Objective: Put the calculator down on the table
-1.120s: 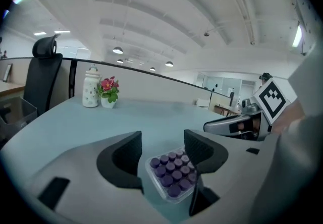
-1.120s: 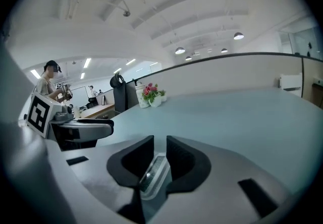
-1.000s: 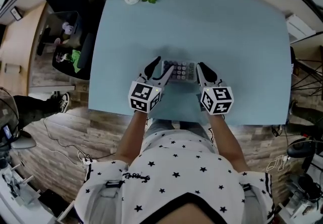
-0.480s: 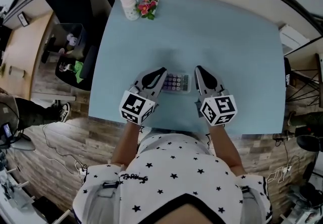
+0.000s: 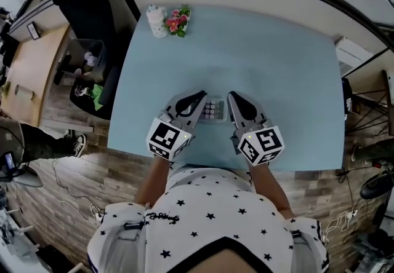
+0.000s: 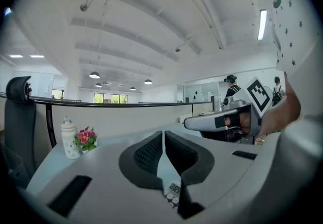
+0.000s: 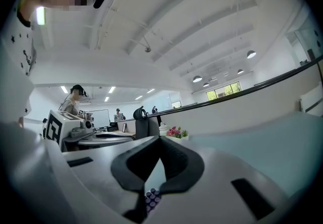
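Note:
The grey calculator point(image 5: 213, 109) lies flat on the light blue table point(image 5: 277, 69), near its front edge. My left gripper point(image 5: 198, 96) hovers just left of it, jaws shut with nothing between them. My right gripper point(image 5: 235, 97) hovers just right of it, also shut and empty. Both are lifted off the table and partly cover the calculator's ends. In the left gripper view the shut left gripper point(image 6: 163, 134) points across the table, the calculator's point(image 6: 173, 193) display and keys showing below. In the right gripper view, the right gripper point(image 7: 159, 140) is closed above the calculator's keys point(image 7: 151, 199).
A white bottle point(image 5: 156, 21) and a small bunch of pink flowers point(image 5: 177, 21) stand at the table's far left corner. A black office chair point(image 5: 86, 4) sits beyond the left edge. The table's front edge runs just under my hands.
Both grippers let go of the calculator's ends, closed their jaws and rose off the table. The calculator stayed lying on the table between them.

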A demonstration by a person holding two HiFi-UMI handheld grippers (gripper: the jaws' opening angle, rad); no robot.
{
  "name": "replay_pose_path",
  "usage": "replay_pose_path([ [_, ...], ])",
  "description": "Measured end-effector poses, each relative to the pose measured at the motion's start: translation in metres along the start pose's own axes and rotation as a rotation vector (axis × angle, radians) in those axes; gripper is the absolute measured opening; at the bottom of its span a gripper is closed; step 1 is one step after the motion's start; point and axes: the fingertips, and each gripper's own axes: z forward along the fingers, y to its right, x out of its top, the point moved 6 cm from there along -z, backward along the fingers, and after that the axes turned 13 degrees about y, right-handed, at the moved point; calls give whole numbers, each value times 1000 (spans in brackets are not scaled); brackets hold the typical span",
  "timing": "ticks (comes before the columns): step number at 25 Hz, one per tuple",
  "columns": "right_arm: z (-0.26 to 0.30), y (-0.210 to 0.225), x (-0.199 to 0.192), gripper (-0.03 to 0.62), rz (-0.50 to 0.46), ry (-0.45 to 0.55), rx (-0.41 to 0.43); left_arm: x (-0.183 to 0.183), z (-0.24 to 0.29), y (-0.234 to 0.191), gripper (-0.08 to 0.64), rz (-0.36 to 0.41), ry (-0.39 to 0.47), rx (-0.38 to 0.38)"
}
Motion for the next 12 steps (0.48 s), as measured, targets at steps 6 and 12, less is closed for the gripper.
replay_pose_path([
  [6, -2, 6, -2, -4, 2, -17, -5, -1, 2, 2, 40, -4, -1, 9],
  [12, 0, 6, -3, -5, 9, -27, -12, -2, -4, -5, 40, -21, 4, 45],
])
